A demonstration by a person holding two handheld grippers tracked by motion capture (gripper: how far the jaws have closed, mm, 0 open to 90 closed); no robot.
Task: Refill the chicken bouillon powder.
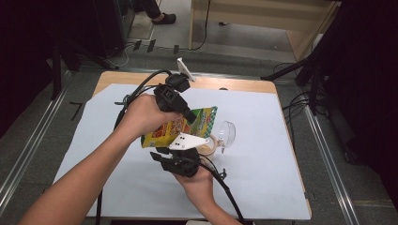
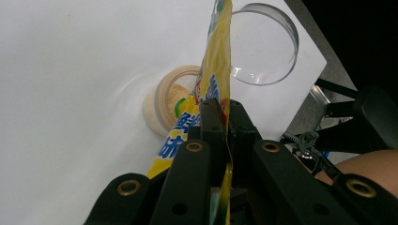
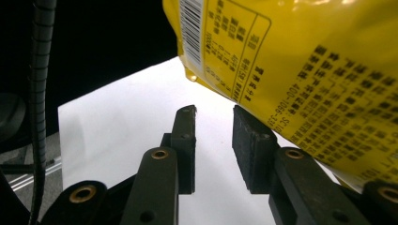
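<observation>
Packaging of thin, glossy foil was being handled: a yellow snack pouch (image 1: 180, 127) was held in the air above the white-covered bench (image 1: 263, 187), tilted so that one end hung over a small tan cup (image 2: 162, 101) with pale crumbs or powder in it. A clear plastic lid (image 2: 266, 47) lay on the bench just beside that cup.

The left tongs (image 2: 220, 122) were clamped on the pouch's flat edge, the jaws pressed together with the film pinched between them. The right tongs (image 3: 215, 140) were held apart with nothing between the jaws, just under the pouch's printed back, near but not touching.

The pouch was judged to be light and limp, likely to sag and fold wherever it was not supported, and its shiny film was thought slippery under flat pads. A hold on a sealed seam or flat edge, as the left tongs had, was judged safest, since the belly would crush. The cup was judged light and easily tipped, so a steadying hold on its wall, or a second pinch at the pouch's lower corner, seemed the sensible use for the free right tongs.
</observation>
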